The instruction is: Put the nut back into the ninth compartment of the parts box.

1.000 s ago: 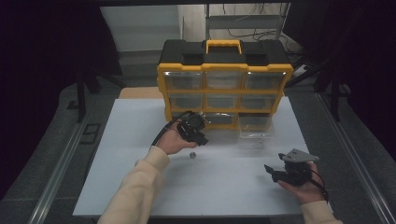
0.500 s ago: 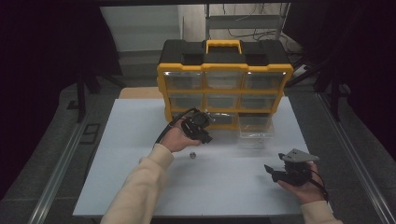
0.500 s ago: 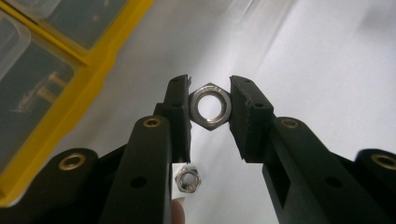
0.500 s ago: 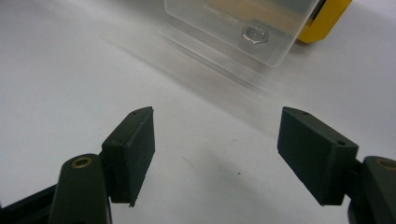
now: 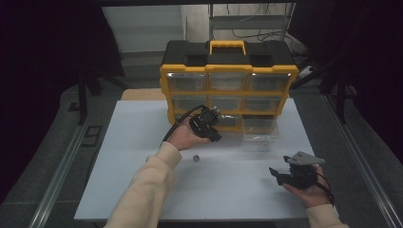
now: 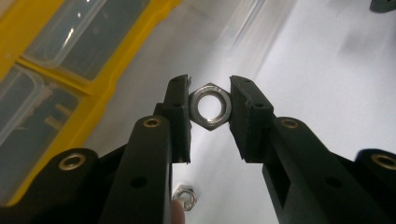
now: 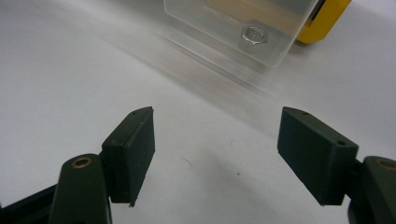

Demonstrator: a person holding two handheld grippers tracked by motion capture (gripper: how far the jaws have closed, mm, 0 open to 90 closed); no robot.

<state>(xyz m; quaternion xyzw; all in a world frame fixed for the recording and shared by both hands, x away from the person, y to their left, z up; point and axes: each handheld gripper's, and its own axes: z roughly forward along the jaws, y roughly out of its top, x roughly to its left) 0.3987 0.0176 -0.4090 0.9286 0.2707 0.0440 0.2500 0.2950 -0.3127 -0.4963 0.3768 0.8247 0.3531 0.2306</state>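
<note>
A steel hex nut (image 6: 212, 106) is pinched between the jaws of my left gripper (image 6: 210, 109), held above the white table. From above, that left gripper (image 5: 212, 127) hovers just in front of the yellow-and-black drawer organizer (image 5: 228, 80). A second nut (image 5: 195, 157) lies on the table below it, also seen as a nut (image 6: 185, 197) under the left jaws. My right gripper (image 5: 278, 174) rests near the front right, open and empty (image 7: 231, 154). It faces a clear drawer (image 7: 243, 28) pulled out onto the table, with a nut (image 7: 254, 34) inside.
The clear drawer (image 5: 259, 133) stands on the white table (image 5: 119, 156) in front of the organizer's lower right slot. Metal rails run along both table sides. A dark floor and shelving lie behind the organizer.
My left gripper has lifted and moved right, toward the organizer, with the nut in its jaws. The right gripper has stayed put.
</note>
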